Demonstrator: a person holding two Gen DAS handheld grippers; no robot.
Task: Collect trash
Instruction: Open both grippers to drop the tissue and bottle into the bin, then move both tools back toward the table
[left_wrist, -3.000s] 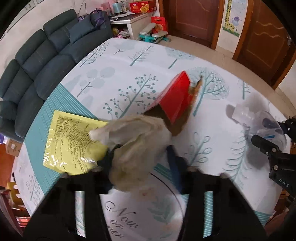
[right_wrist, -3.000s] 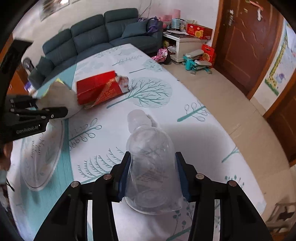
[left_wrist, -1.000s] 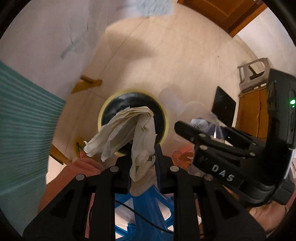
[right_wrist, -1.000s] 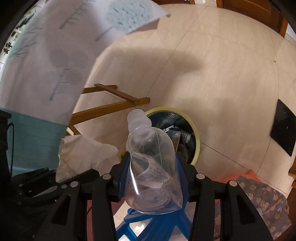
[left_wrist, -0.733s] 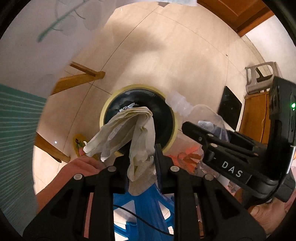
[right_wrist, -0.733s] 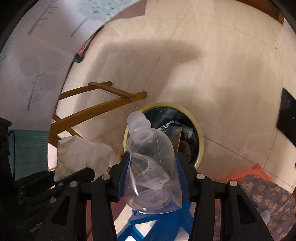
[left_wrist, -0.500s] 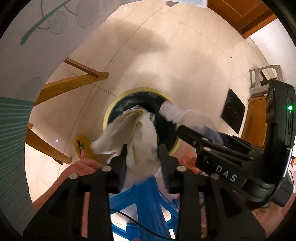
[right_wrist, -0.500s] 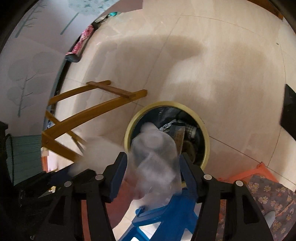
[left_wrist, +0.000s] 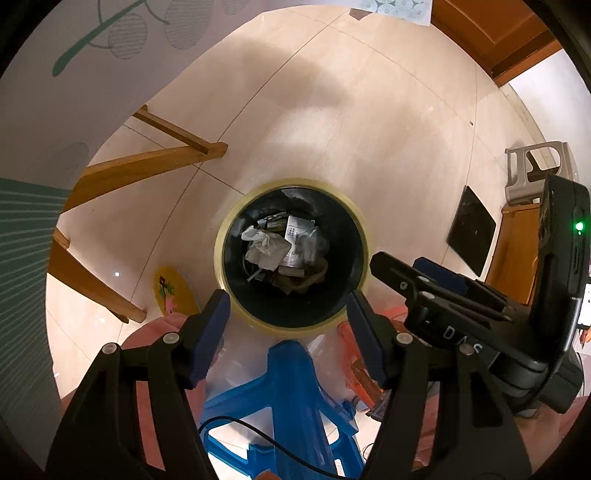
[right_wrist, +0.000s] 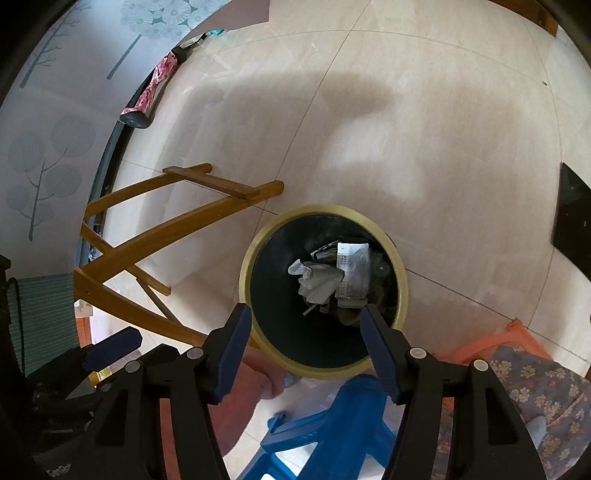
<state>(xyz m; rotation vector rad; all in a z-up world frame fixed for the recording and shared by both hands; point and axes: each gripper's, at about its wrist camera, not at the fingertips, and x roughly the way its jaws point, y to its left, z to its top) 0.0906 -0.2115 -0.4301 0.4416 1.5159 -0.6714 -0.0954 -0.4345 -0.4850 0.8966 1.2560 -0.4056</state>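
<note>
Crumpled white tissue (left_wrist: 265, 246) lies inside the yellow-rimmed bin (left_wrist: 236, 218) — among other trash. Left gripper (left_wrist: 288, 308) and right gripper (right_wrist: 306, 325) hang above it — both spread wide, holding nothing.

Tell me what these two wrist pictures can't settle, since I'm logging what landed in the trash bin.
- Clear plastic bottle: not identifiable in either view; only a faint translucent glint beside the crumpled white paper wad inside the black, yellow-rimmed trash bin.
- Bin's near inner wall: right wrist view, hidden by the right hand-held gripper.
- White printed label: text too small.
</note>
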